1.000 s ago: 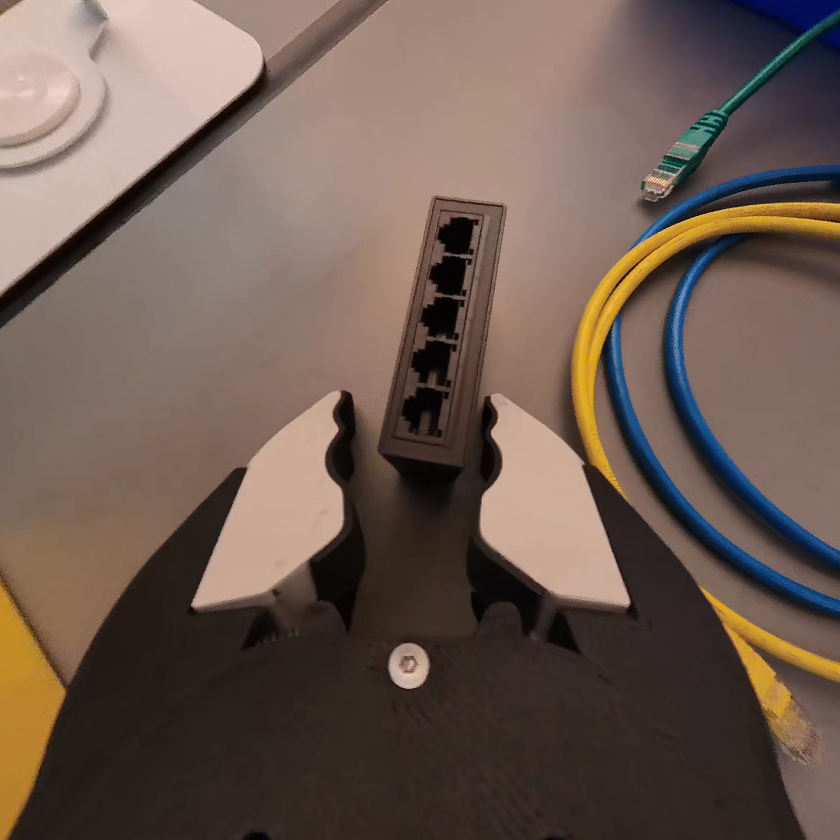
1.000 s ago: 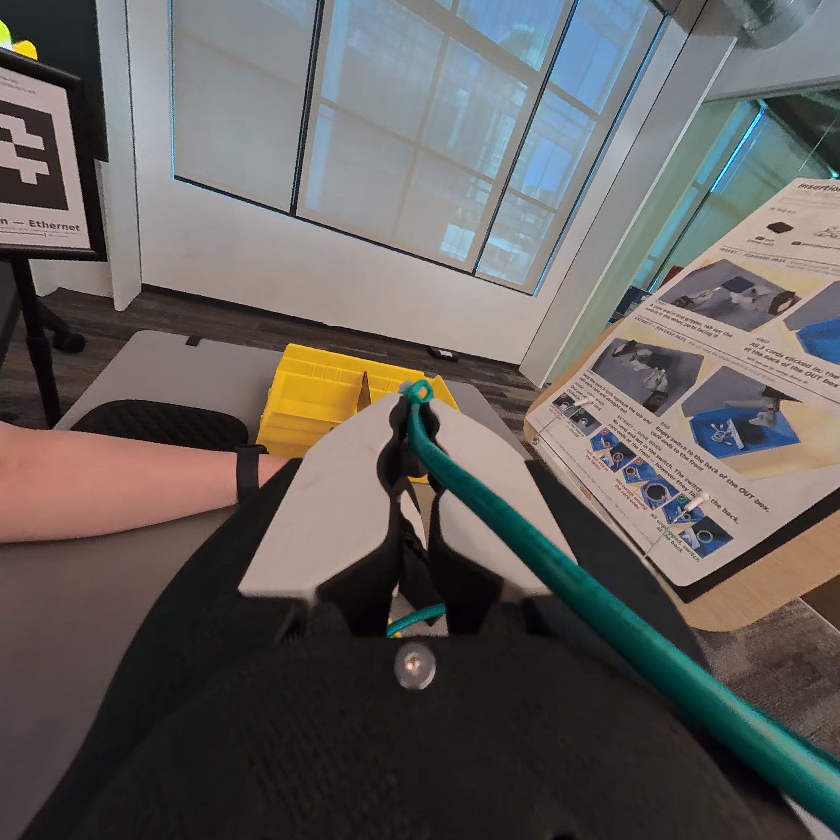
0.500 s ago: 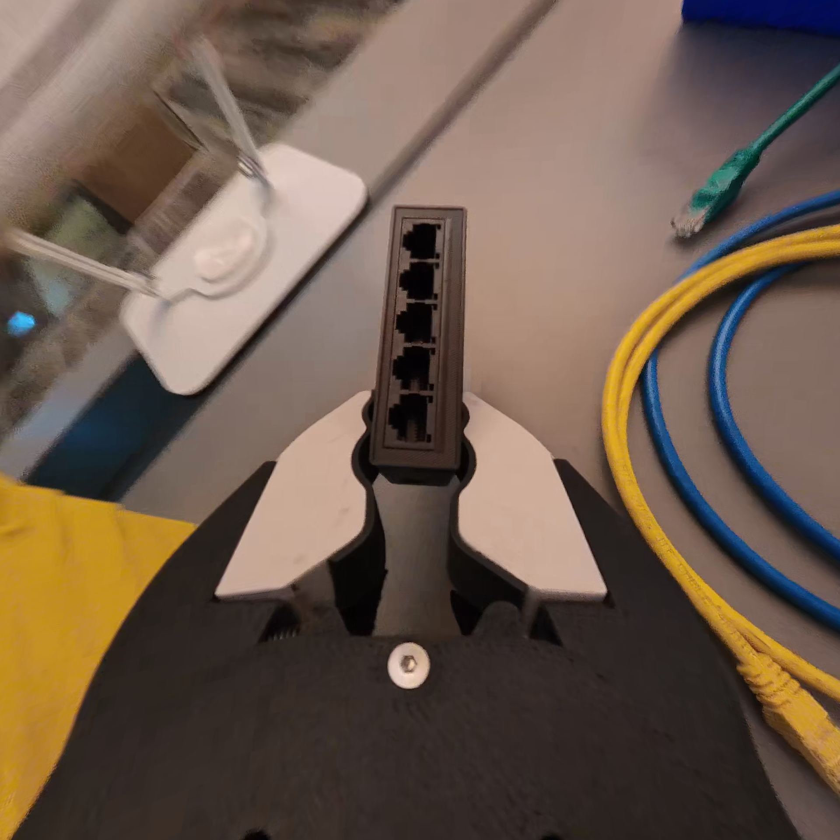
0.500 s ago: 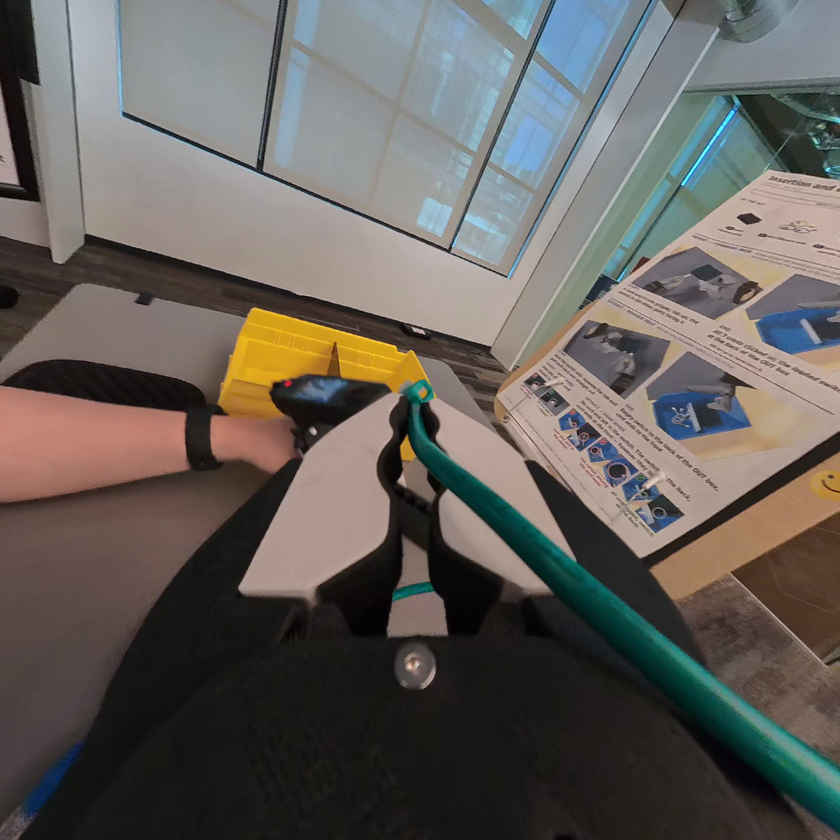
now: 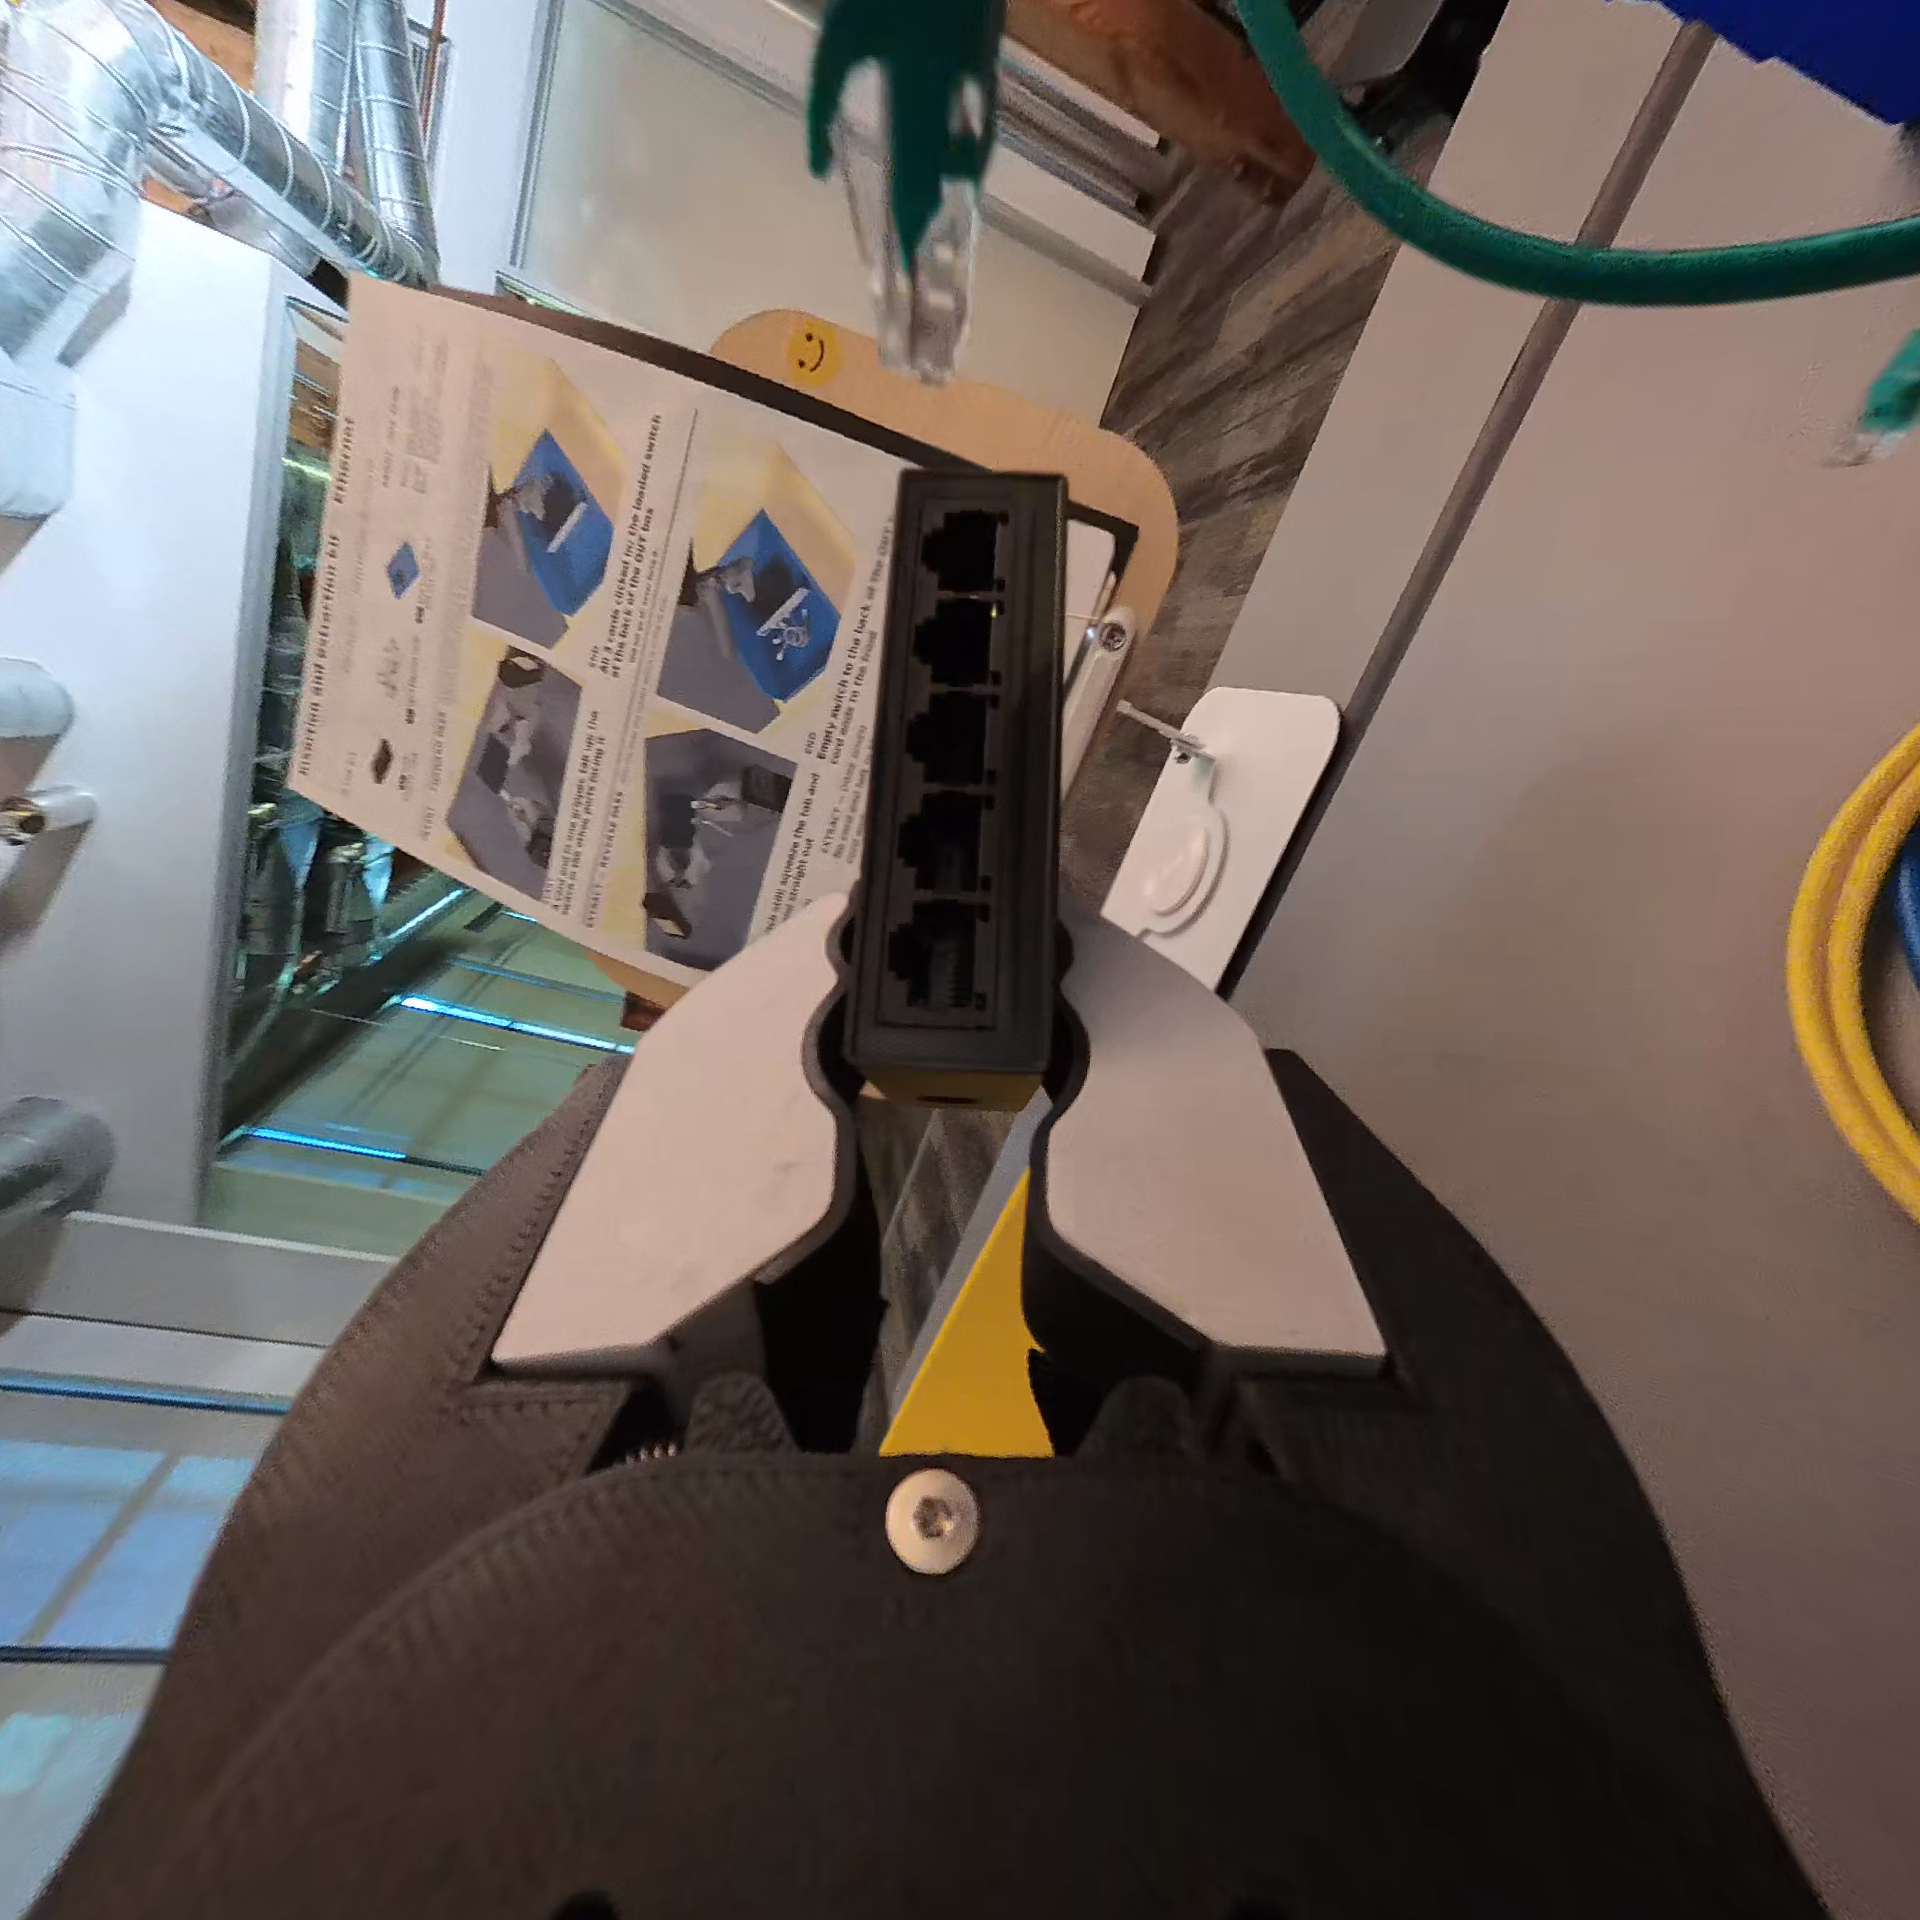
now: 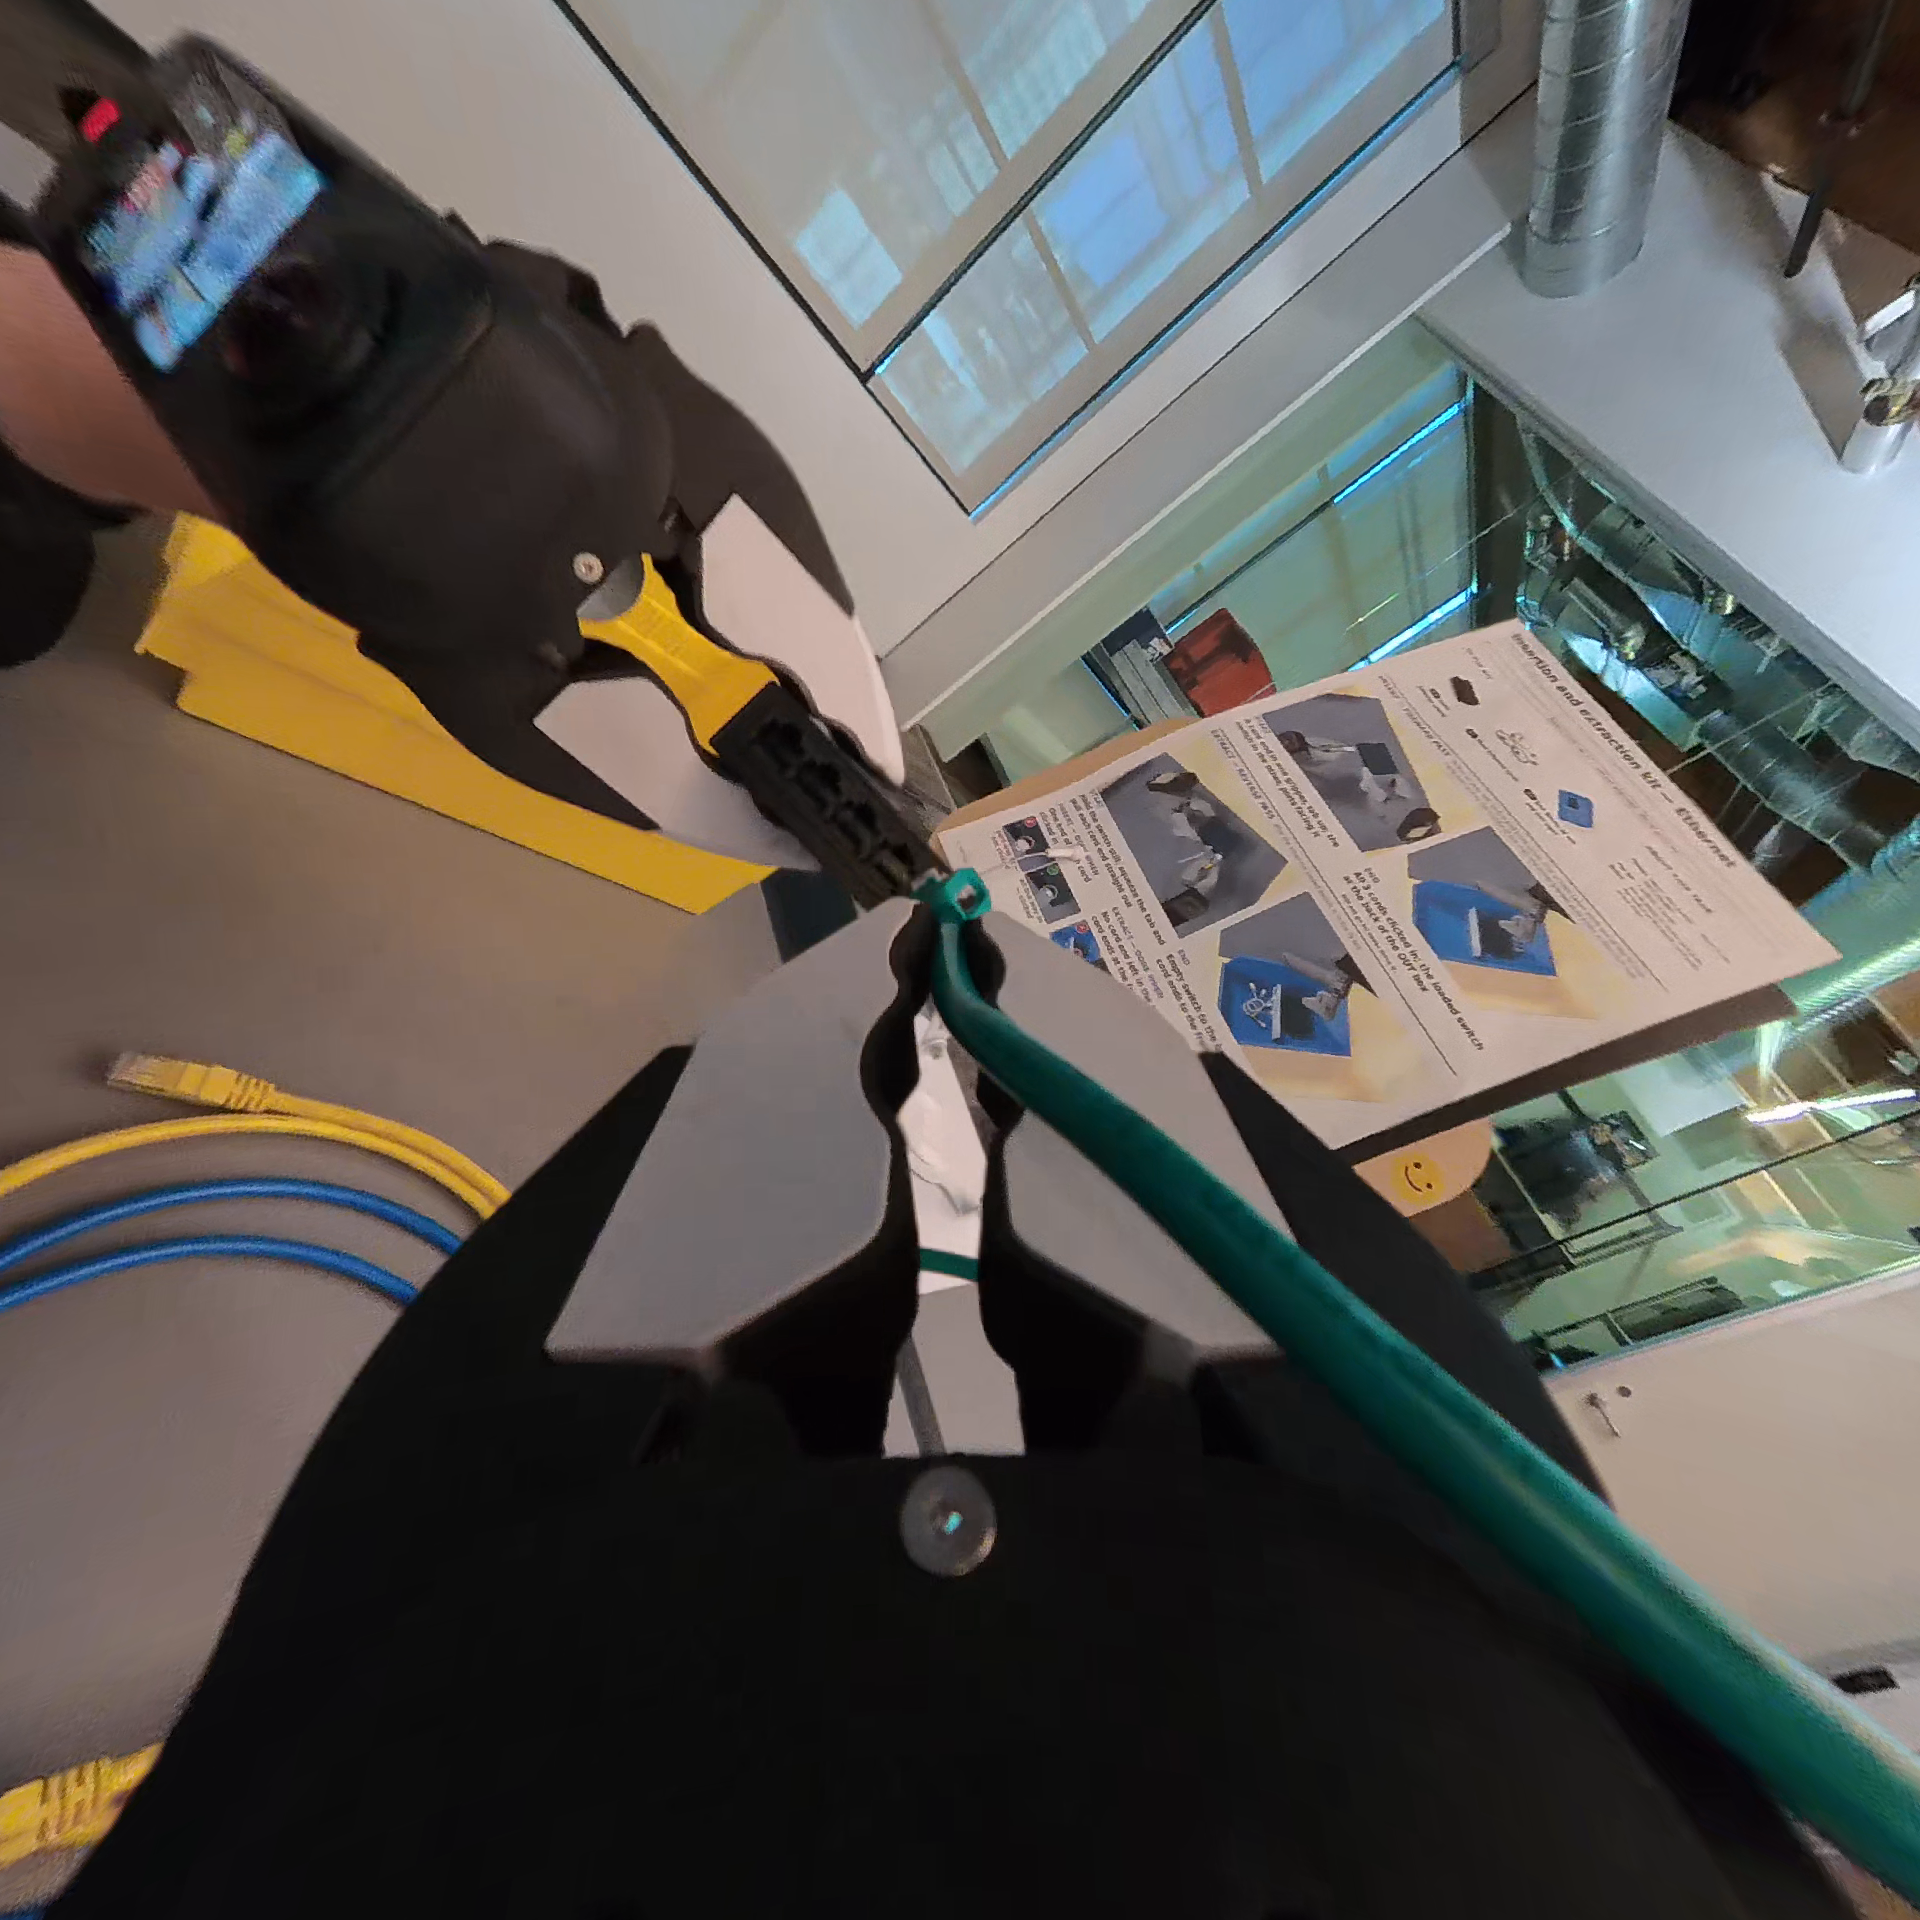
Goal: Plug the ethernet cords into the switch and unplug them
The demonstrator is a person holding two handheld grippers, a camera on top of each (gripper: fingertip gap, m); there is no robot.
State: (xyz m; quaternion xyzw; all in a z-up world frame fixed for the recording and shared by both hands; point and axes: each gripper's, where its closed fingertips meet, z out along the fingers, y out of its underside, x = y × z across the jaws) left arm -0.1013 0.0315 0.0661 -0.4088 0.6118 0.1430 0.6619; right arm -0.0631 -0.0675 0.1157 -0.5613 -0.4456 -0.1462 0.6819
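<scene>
The black switch (image 5: pixel 961 769) is clamped at its near end between the fingers of the left gripper (image 5: pixel 951 997) and is held up off the bench (image 5: pixel 1621 831), its row of ports facing the camera. The green cord (image 6: pixel 1247 1205) is pinched by the closed right gripper (image 6: pixel 940 940), with its plug (image 5: pixel 925 260) seen in the left wrist view hanging just beyond the switch's far end, apart from it. The yellow cord (image 6: pixel 260 1127) and blue cord (image 6: pixel 208 1216) are left coiled on the bench. A yellow bin (image 6: pixel 343 727) is set toward the bench's far edge.
</scene>
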